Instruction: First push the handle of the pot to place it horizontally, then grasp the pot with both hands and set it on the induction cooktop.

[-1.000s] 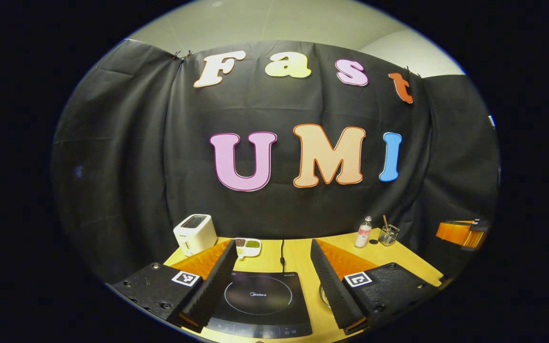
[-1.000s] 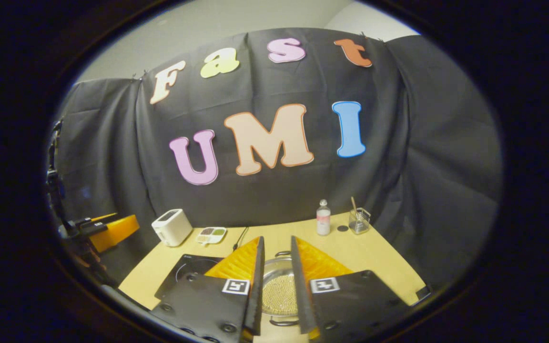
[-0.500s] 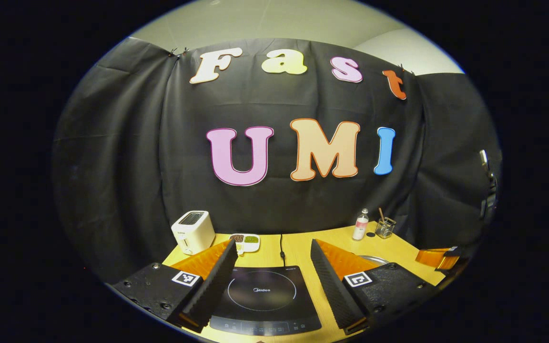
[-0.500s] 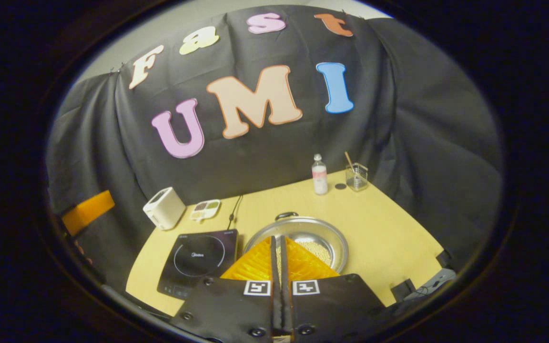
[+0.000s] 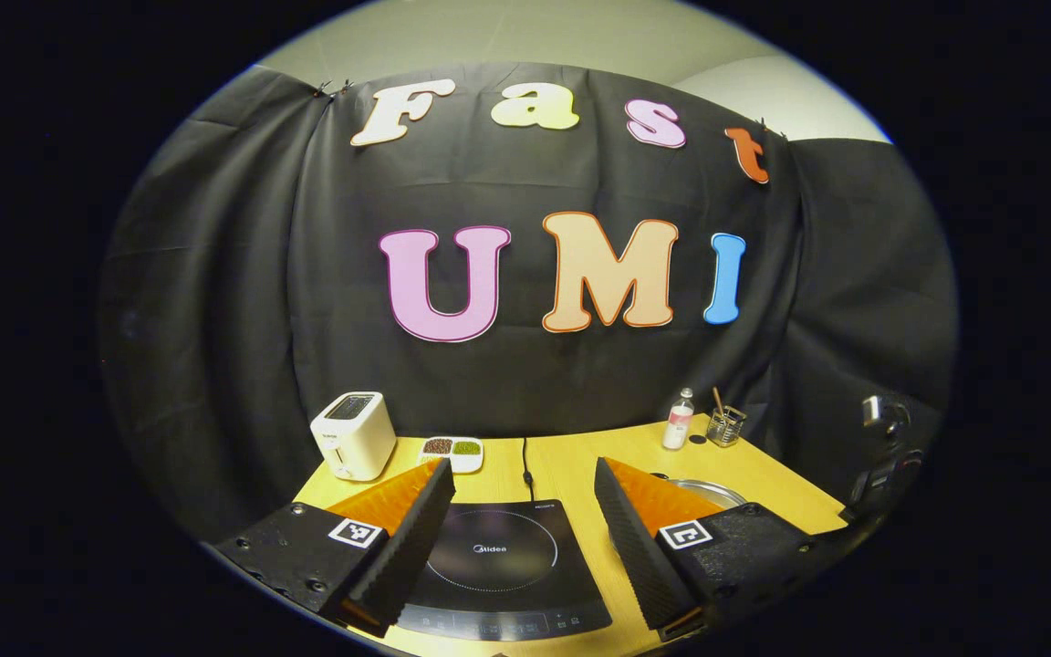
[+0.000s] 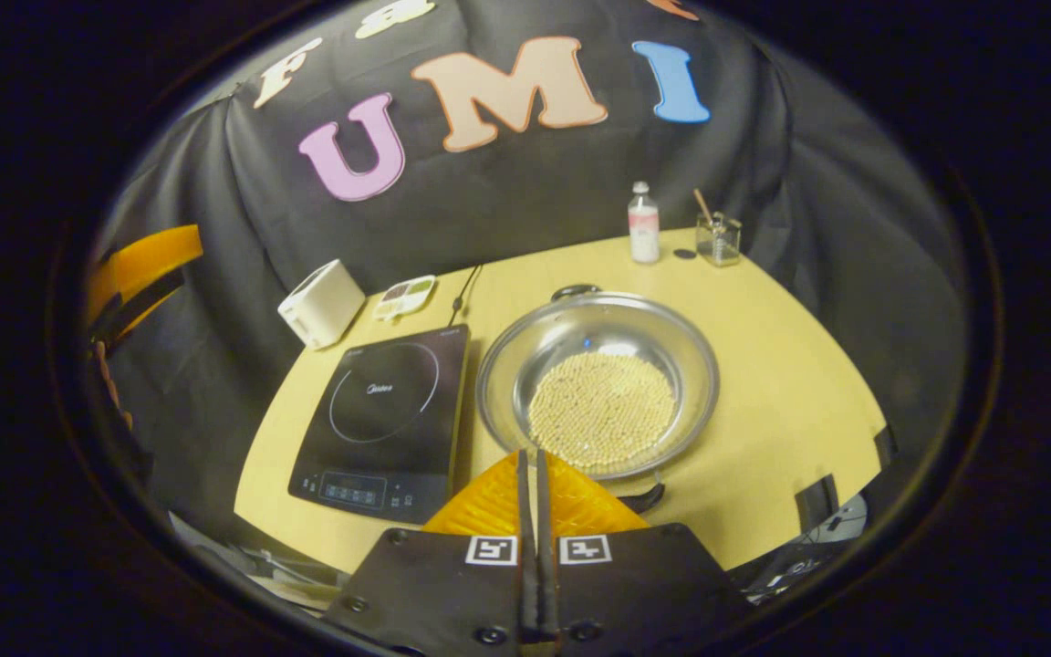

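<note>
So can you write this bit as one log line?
right tool: shut, at near rim of round steel pot of beans | left tool: open above black induction cooktop

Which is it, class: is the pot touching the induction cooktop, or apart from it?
Apart. In the right gripper view, a strip of bare table runs between the pot rim and the induction cooktop edge, so the pot stands beside it.

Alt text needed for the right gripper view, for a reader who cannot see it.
The shut right gripper hangs above the near rim of a round steel pot of pale beans on a yellow table. A black induction cooktop lies left of the pot.
</note>
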A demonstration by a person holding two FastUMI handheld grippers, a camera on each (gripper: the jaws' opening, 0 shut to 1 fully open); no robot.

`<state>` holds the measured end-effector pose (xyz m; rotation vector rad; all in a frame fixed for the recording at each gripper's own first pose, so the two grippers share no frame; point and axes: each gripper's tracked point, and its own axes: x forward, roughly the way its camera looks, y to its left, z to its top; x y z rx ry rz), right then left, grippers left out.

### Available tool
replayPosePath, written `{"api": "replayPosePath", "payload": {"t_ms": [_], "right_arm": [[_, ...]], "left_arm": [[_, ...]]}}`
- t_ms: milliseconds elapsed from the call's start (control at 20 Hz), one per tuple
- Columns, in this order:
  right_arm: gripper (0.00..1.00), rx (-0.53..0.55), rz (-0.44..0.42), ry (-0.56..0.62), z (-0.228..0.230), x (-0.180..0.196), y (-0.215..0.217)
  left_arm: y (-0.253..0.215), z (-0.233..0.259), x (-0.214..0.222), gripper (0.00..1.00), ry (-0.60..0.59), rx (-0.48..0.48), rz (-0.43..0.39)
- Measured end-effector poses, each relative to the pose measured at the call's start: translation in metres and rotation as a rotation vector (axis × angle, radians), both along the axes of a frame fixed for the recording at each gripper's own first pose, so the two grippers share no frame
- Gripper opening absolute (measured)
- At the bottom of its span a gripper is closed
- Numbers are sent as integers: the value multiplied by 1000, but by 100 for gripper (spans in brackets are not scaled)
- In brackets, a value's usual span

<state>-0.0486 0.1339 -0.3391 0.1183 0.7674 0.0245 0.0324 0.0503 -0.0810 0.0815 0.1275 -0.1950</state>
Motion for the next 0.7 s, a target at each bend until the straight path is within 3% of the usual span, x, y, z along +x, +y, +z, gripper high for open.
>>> {"api": "replayPosePath", "payload": {"t_ms": [100,250,400,700], "right_arm": [[3,7,7,65,-16,-1,-1],[0,10,-2,164,-49,-1,-7],[3,36,-3,262,-74,-3,-6],[3,42,4,360,-98,0,-9]], "left_arm": [[1,-2,2,95,10,0,11],[4,-7,5,91,28,0,37],[9,-8,7,95,38,12,67],[12,-12,15,95,57,16,111]]}}
